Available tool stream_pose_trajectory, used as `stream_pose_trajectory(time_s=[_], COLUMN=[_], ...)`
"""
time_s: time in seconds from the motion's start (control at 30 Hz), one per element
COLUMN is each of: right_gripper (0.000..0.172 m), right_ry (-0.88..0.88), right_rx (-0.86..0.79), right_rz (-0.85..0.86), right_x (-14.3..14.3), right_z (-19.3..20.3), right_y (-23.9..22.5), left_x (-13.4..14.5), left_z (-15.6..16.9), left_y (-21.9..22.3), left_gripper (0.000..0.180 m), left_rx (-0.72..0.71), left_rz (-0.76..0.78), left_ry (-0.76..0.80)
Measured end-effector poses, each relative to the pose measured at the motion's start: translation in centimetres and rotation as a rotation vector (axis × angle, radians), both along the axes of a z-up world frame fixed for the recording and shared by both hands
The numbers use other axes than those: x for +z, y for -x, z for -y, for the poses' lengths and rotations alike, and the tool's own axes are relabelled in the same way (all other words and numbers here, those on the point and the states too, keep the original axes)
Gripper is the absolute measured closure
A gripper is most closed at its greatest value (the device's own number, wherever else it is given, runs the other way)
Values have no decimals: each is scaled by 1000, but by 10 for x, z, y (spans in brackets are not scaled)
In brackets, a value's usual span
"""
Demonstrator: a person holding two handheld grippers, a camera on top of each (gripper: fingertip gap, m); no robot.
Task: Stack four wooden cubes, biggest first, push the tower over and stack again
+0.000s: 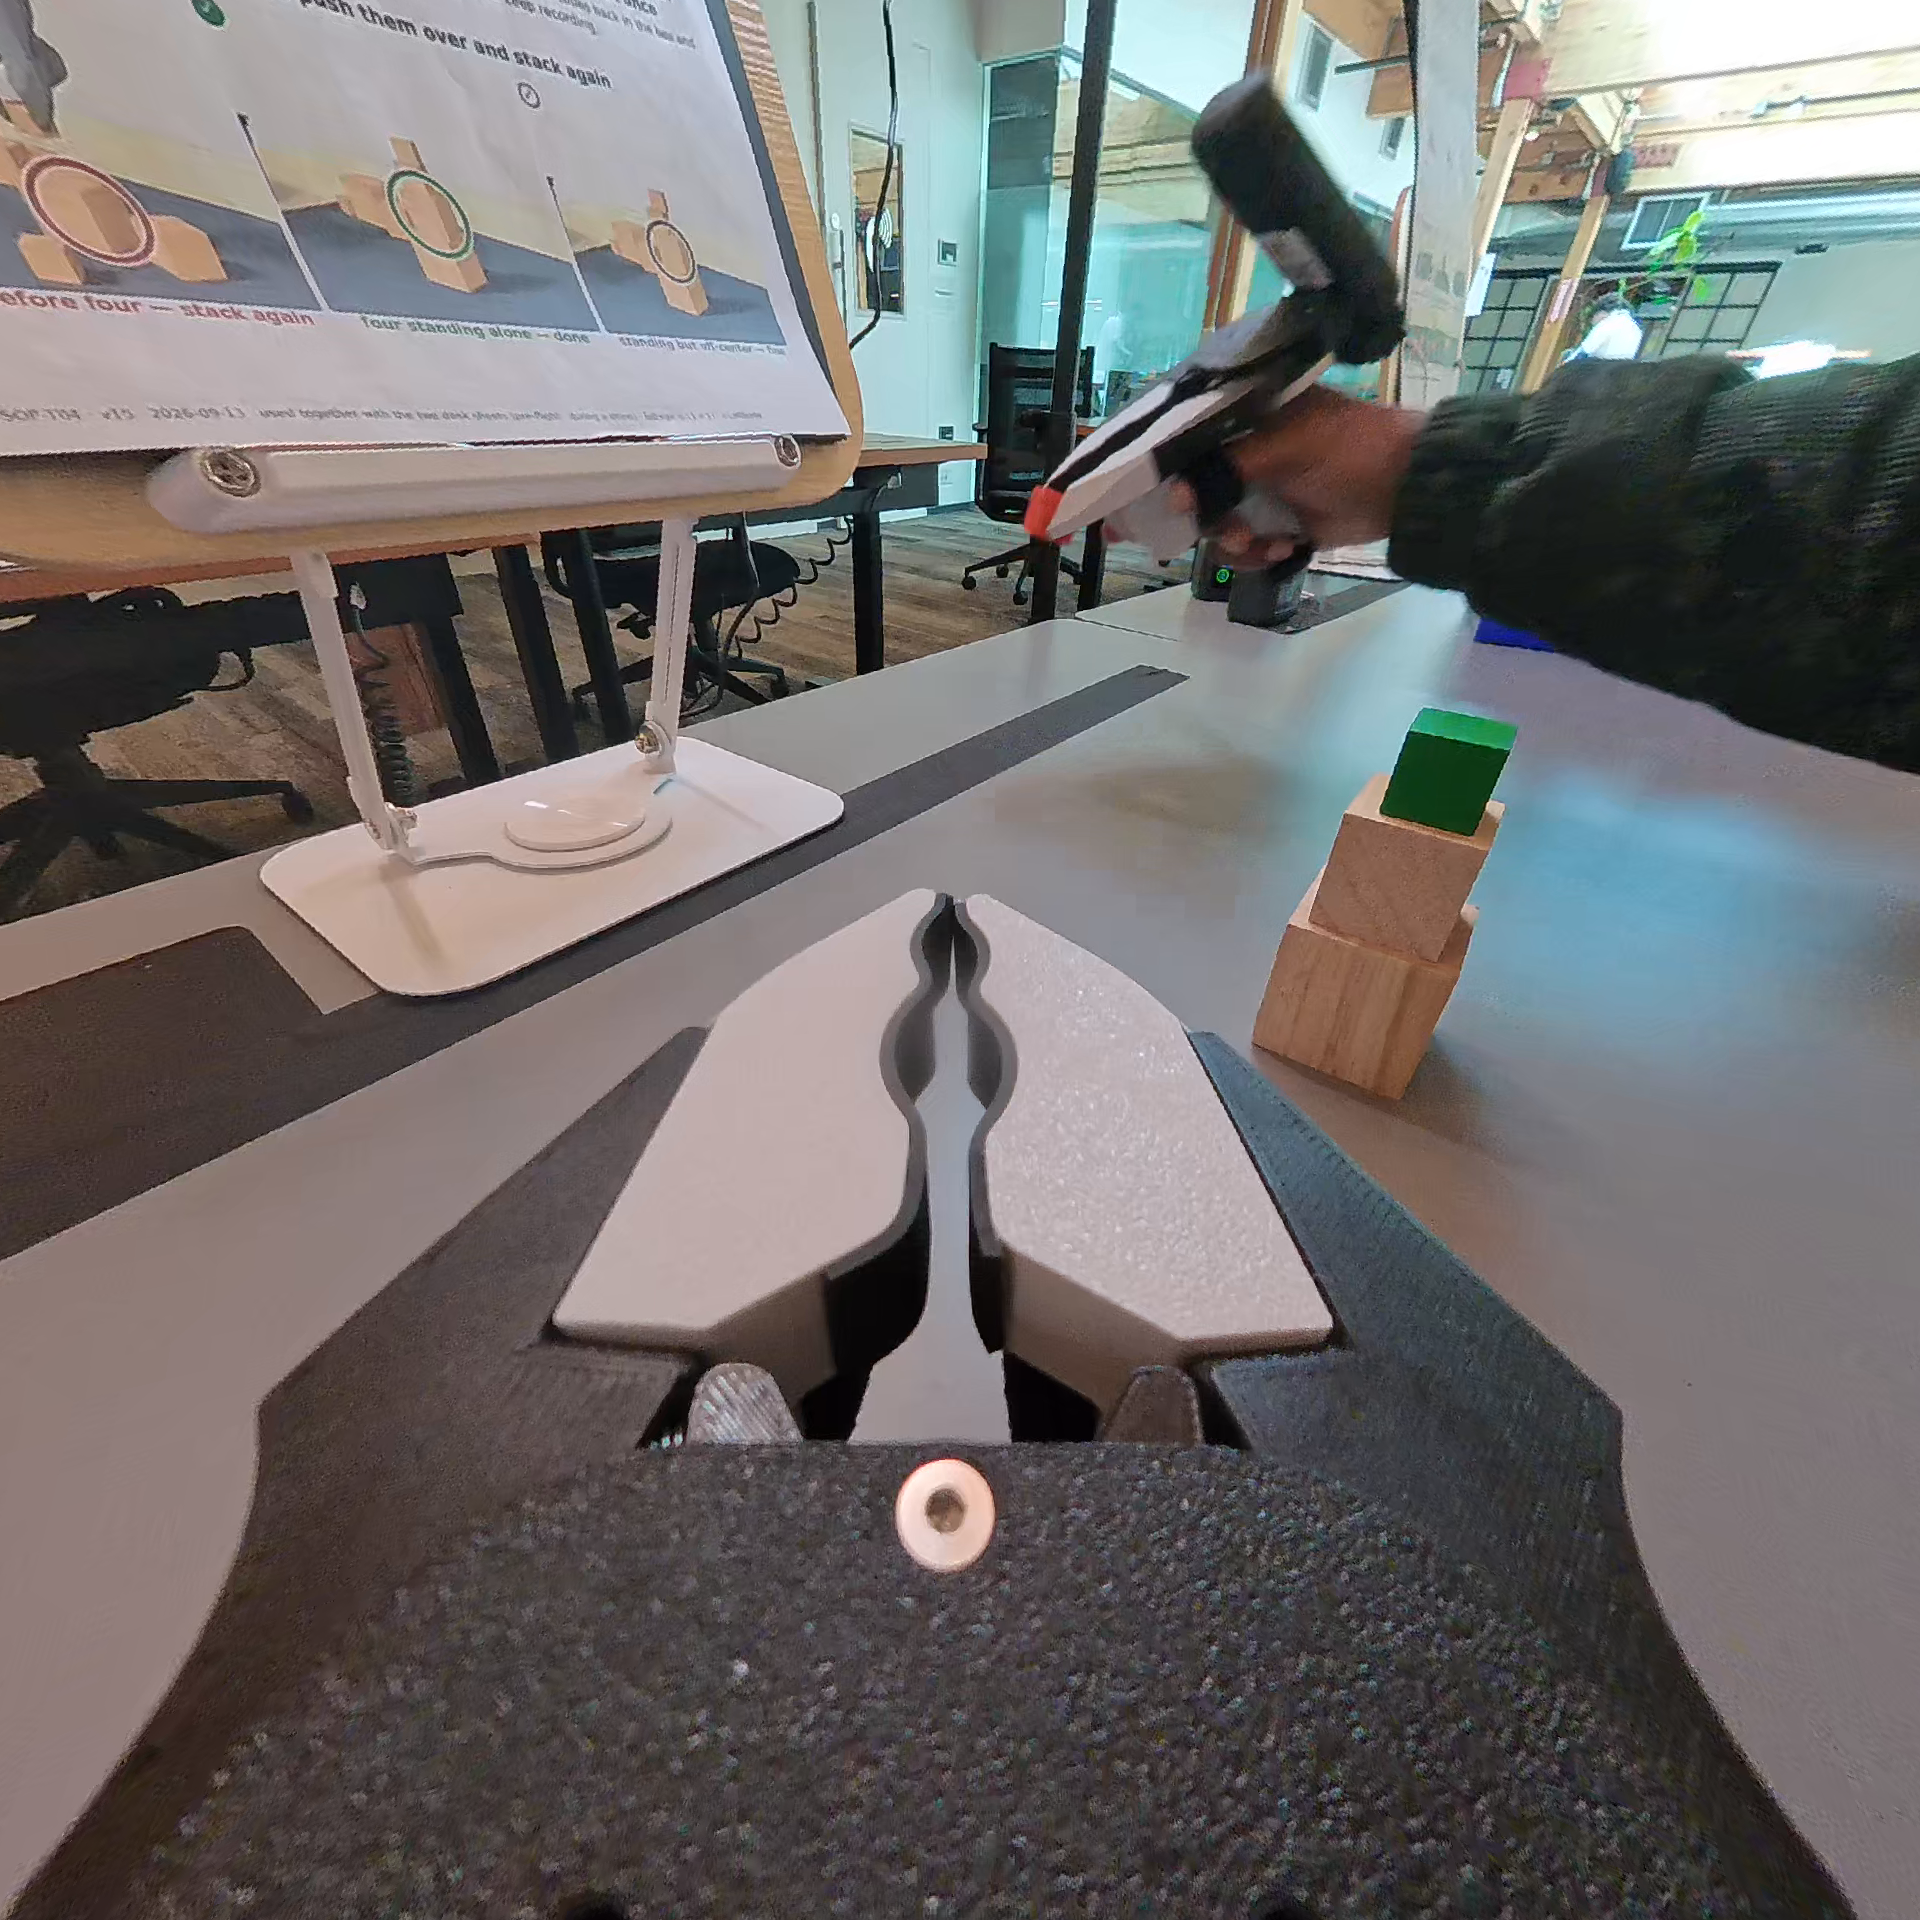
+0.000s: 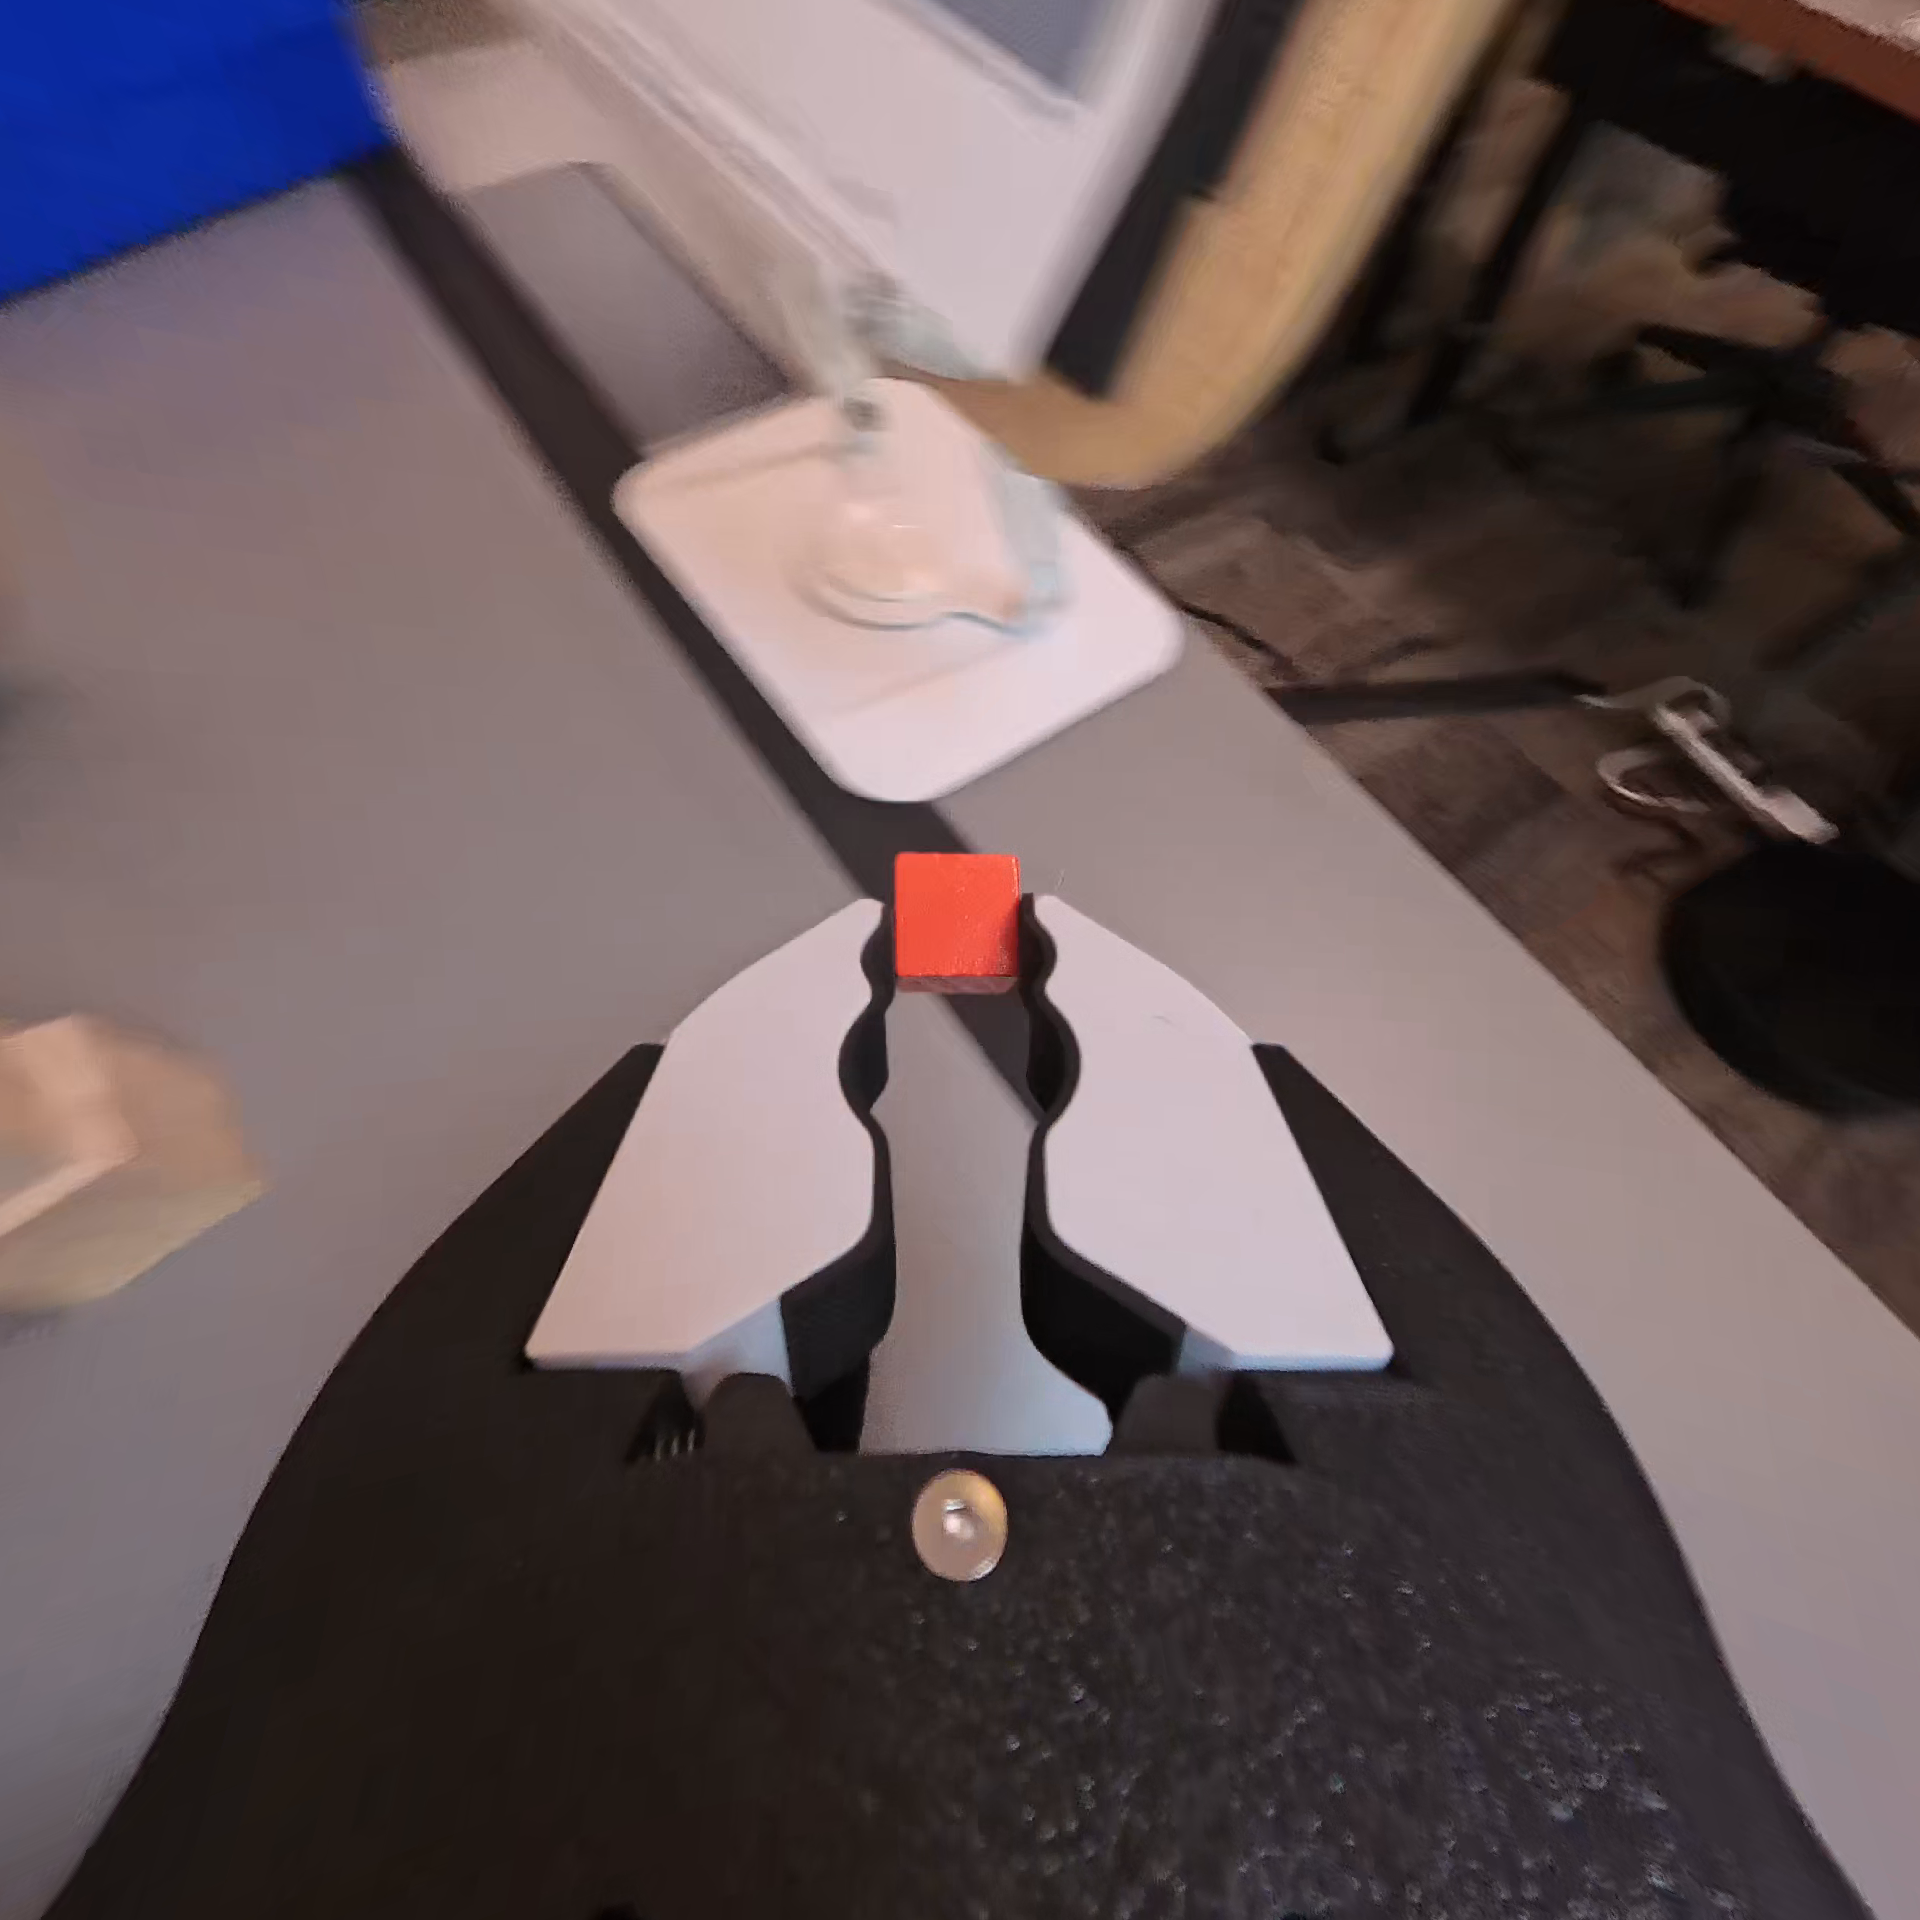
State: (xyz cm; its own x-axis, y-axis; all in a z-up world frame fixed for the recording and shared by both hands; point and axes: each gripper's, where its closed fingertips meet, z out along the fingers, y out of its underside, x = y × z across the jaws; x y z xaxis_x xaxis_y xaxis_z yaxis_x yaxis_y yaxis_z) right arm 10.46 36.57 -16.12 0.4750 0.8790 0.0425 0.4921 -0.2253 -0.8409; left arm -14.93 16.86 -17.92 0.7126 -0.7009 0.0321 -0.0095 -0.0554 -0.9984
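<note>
The left tongs [image 1: 951, 914] are clenched on nothing, tips meeting, low over the grey desk [image 1: 1143, 790]. Just to their right stands a stack: a large wooden cube [image 1: 1351, 997] on the desk, a smaller wooden cube [image 1: 1397, 878] on it and turned slightly, and a green cube [image 1: 1446, 771] on top, tilted and shifted toward the far right corner. Open desk lies ahead of the left tongs up to a dark strip [image 1: 987, 743] that runs across the surface. Beyond the strip, a white stand base [image 1: 582, 883] sits close to the desk's far edge and carries a board with an instruction sheet [image 1: 416, 208].

The right tongs [image 2: 958, 925] grasp a small red cube [image 2: 956, 920] at the very tips, both pads pressed to its sides. In the left wrist view these tongs [image 1: 1044, 514] are raised well above the desk, up and left of the stack, held by a hand [image 1: 1309, 468] in a dark sleeve. Below them in the right wrist view lie the dark strip [image 2: 582, 416], the stand base [image 2: 935, 665] and the desk's edge to the right; the view is blurred. A blue object [image 2: 156, 125] sits at the upper left.
</note>
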Motion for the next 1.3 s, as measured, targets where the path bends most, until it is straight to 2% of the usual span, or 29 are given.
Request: stream_pose_trajectory(time_s=[0.1, 0.23, 0.37, 0.47, 0.77, 1.3], right_gripper=[149, 149, 149, 149, 149, 149], right_ry=[-10, -24, -12, -7, 37, 42], right_rx=[210, 439, 585, 649, 675, 674], right_rz=[57, 142, 167, 191, 278, 296], right_x=[17, 22, 22, 17, -6, -14], right_z=[66, 141, 195, 221, 232, 230], right_y=[26, 58, 83, 94, 98, 96], left_x=[-1, 0, 3, 9, 19, 21], left_z=[1, 2, 4, 7, 13, 16], left_y=[0, 0, 3, 5, 4, 2], left_gripper=[180, 180, 180, 180, 180, 180], left_rx=[1, -2, 4, -1, -40, -73], left_rz=[0, 3, 18, 50, 89, 111], left_ry=[2, -5, -18, -31, -67, -74])
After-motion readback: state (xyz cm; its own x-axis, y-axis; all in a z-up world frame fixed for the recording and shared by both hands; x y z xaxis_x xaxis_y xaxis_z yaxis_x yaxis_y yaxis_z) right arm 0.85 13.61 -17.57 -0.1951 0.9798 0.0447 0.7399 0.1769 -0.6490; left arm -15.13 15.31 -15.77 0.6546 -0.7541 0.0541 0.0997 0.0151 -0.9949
